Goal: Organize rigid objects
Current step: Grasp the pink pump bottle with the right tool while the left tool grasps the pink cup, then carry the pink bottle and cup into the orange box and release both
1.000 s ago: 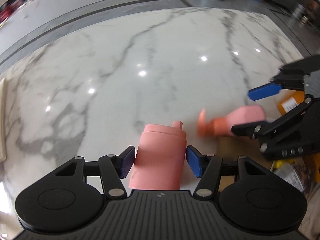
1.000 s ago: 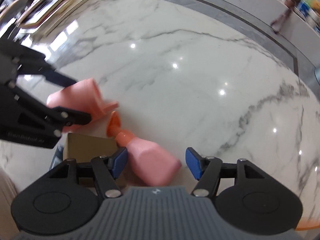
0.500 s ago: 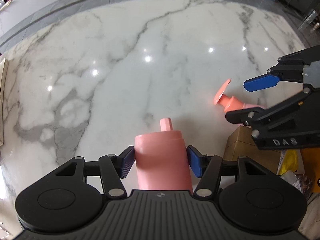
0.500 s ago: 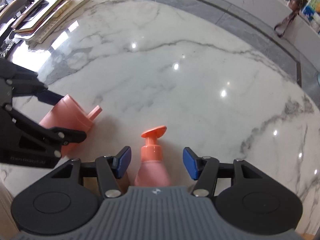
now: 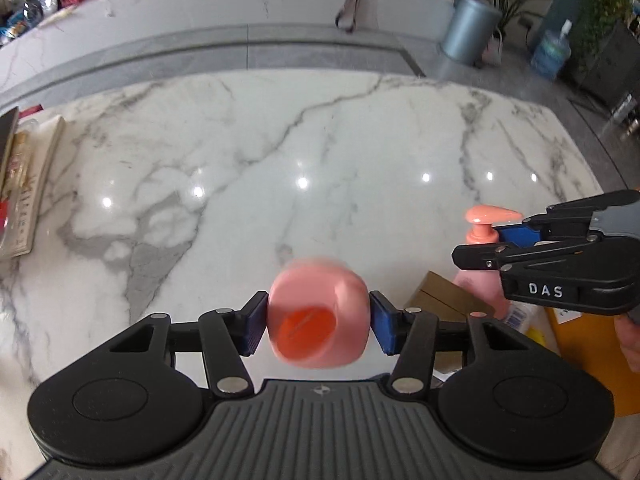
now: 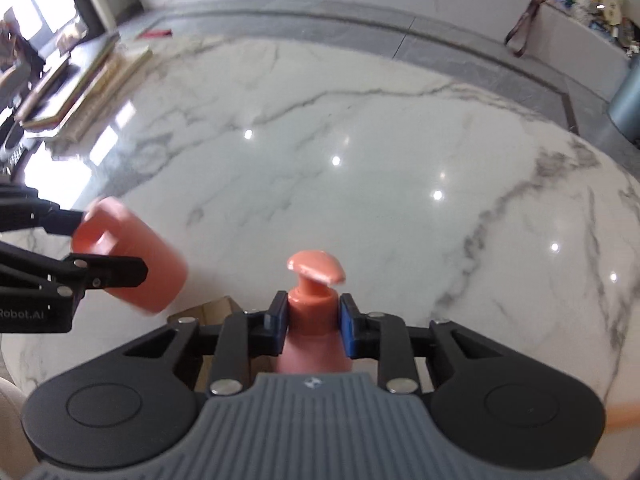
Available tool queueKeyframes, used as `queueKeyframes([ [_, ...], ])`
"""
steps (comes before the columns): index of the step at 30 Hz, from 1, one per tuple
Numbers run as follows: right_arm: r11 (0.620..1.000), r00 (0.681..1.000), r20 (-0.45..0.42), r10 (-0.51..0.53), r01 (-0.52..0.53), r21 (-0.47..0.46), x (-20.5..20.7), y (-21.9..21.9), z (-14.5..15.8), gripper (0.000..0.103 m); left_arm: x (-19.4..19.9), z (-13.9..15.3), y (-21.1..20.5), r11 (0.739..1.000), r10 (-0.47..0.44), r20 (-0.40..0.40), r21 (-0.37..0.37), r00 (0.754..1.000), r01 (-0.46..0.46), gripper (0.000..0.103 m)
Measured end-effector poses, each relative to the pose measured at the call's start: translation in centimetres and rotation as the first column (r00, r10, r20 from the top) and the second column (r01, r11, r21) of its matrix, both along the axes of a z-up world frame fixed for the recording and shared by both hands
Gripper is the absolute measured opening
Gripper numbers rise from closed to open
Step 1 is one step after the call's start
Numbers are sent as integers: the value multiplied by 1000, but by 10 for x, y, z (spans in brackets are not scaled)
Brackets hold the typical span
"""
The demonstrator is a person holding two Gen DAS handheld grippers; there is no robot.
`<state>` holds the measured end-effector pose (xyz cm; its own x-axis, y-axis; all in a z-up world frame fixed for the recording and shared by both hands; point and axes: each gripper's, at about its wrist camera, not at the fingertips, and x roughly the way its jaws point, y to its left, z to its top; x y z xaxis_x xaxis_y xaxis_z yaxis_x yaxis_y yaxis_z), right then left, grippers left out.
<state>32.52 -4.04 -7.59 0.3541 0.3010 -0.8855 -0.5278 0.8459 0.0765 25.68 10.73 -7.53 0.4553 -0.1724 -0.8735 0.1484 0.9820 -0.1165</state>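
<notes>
- A stack of books (image 5: 24,184) is lying at the far left edge of the white marble desk (image 5: 320,152), well apart from the cardboard box (image 5: 444,298) that sits at the near right edge.
- Left of the box, the left gripper (image 5: 318,320) is gripping a squat pink bottle (image 5: 318,318) across its body, jaws fairly wide and just drawn in against it. The bottle is blurred and tipped, its orange end facing the camera, clear of the desk.
- Just above the box, the right gripper (image 6: 313,322) is clamping a pink pump bottle (image 6: 314,312) at its orange collar, jaws narrow and freshly closed on it, pump head upright.
- Judged step: both bottles are being lifted out of the clutter by the box.
- Next, each bottle probably needs carrying to open marble beyond the box and setting down upright before the jaws let go.
</notes>
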Motion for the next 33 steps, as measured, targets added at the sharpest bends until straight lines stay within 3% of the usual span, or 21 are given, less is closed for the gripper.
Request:
queueKeyframes([
  [8, 979, 989, 83, -122, 107, 173, -47, -44, 33, 27, -47, 46, -32, 1000, 1, 131, -1, 991, -1, 61],
  [13, 955, 973, 159, -165, 118, 271, -79, -70, 71, 27, -72, 82, -57, 999, -32, 186, 2, 982, 32, 61],
  [21, 901, 924, 246, -291, 179, 395, -123, -147, 127, 27, -97, 125, -126, 978, -208, 256, 42, 944, 204, 61],
  [26, 865, 876, 245, -415, 296, 406, -130, -210, 133, 27, -93, 127, -188, 935, -353, 248, 69, 902, 347, 61],
  [30, 824, 843, 194, -501, 397, 404, -126, -250, 116, 27, -84, 109, -240, 876, -482, 198, 133, 853, 464, 61],
  [33, 803, 830, 157, -536, 443, 398, -122, -266, 98, 27, -73, 93, -272, 816, -575, 143, 178, 806, 550, 61],
])
